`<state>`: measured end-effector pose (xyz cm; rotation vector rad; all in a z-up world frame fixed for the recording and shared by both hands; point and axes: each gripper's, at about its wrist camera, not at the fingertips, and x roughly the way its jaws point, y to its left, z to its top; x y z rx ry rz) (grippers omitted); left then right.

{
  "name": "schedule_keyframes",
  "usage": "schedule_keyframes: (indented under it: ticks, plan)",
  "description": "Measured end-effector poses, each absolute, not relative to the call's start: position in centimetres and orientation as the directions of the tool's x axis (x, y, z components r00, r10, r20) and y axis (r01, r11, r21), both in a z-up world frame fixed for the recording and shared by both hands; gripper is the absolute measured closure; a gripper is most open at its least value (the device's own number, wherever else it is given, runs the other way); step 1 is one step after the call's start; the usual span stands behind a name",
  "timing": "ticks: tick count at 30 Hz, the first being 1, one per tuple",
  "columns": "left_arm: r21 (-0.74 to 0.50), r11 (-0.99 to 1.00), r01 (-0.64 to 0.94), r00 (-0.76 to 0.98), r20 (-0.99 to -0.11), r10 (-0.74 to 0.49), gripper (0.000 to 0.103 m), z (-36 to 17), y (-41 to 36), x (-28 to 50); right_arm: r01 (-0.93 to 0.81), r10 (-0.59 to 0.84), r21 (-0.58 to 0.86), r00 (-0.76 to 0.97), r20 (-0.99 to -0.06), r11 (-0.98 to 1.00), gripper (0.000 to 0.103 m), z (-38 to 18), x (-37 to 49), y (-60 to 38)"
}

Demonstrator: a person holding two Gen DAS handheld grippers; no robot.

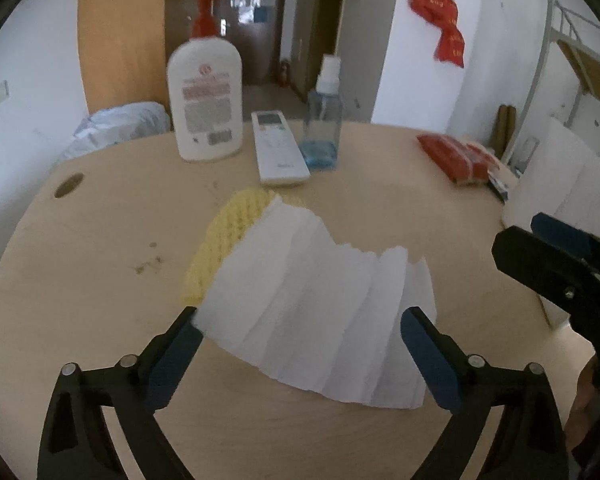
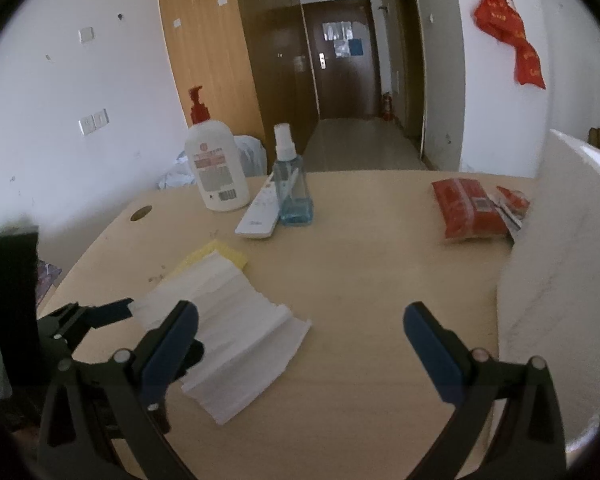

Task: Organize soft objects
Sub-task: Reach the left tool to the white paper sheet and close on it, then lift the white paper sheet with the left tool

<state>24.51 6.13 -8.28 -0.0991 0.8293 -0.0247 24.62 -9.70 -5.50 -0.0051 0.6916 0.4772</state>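
The left gripper [image 1: 300, 340], jaws spread wide, brackets a fanned stack of white tissues [image 1: 320, 312] without gripping it. The tissues overlap a yellow sponge cloth [image 1: 228, 236] lying just in front of the white remote control [image 1: 278, 146]. The right gripper [image 2: 300, 340] hangs wide open and empty, right of the tissues.

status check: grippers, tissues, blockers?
Left gripper open, straddling tissue stack. Right gripper open, empty. Stack overlaps yellow sponge. Nothing blocking.

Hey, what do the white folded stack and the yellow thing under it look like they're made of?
The white stack looks like thin tissue or paper towel sheets: matte, with soft accordion folds and slightly ragged, staggered edges. The yellow piece beneath it looks like a foam sponge or a knitted cloth: its surface shows a bumpy, waffle-like texture with no shine. Which of the two it is stays unclear from here.
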Motion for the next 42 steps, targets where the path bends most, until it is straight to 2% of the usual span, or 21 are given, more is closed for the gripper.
schedule_keyframes:
  ticks: [1, 3, 7, 9, 14, 15, 19, 20, 24, 36, 42]
  plan:
    - [-0.093, 0.996, -0.012, 0.663, -0.746, -0.061, 0.014, -8.5, 5.9, 24.8, -0.426, 0.425, 0.156, 0.664, -0.615, 0.891, 0.0, -5.6, 24.7, -9.8]
    - [-0.088, 0.996, 0.002, 0.649, -0.758, -0.068, 0.017, -8.8, 5.6, 25.0, -0.426, 0.433, 0.17, 0.66, -0.614, 0.889, 0.0, -5.7, 24.8, -9.9]
    - [-0.09, 0.996, 0.007, 0.623, -0.778, -0.075, 0.038, -9.6, 5.4, 25.3, -0.427, 0.437, 0.176, 0.652, -0.62, 0.887, 0.0, -5.8, 25.0, -10.0]
    - [-0.106, 0.994, 0.008, 0.6, -0.795, -0.09, 0.043, -10.1, 5.5, 25.6, -0.431, 0.445, 0.183, 0.648, -0.619, 0.883, 0.0, -5.8, 25.1, -9.9]
    - [-0.06, 0.998, 0.017, 0.601, -0.797, -0.058, 0.056, -10.4, 5.0, 25.5, -0.429, 0.448, 0.193, 0.641, -0.623, 0.882, 0.0, -6.0, 25.2, -10.1]
    - [-0.05, 0.999, 0.019, 0.603, -0.796, -0.052, 0.06, -10.5, 4.9, 25.5, -0.429, 0.448, 0.193, 0.641, -0.624, 0.882, 0.0, -6.0, 25.2, -10.0]
    - [-0.023, 0.999, 0.046, 0.61, -0.791, -0.046, 0.091, -10.4, 4.3, 25.4, -0.427, 0.446, 0.194, 0.639, -0.627, 0.883, 0.0, -6.0, 25.3, -10.0]
    - [-0.023, 0.999, 0.046, 0.61, -0.791, -0.047, 0.094, -10.5, 4.3, 25.4, -0.426, 0.444, 0.192, 0.64, -0.627, 0.884, 0.0, -6.0, 25.3, -10.0]
    - [-0.036, 0.999, 0.022, 0.624, -0.78, -0.042, 0.098, -10.2, 5.0, 25.3, -0.419, 0.437, 0.189, 0.641, -0.631, 0.888, 0.0, -6.1, 25.4, -10.0]
    - [-0.134, 0.99, 0.046, 0.716, -0.686, -0.126, 0.1, -7.3, 5.9, 23.5, -0.399, 0.412, 0.171, 0.661, -0.627, 0.901, 0.0, -5.6, 24.9, -10.2]
    - [-0.135, 0.99, 0.047, 0.768, -0.629, -0.123, 0.1, -5.1, 6.1, 22.0, -0.398, 0.405, 0.159, 0.674, -0.618, 0.904, 0.0, -4.9, 24.2, -10.2]
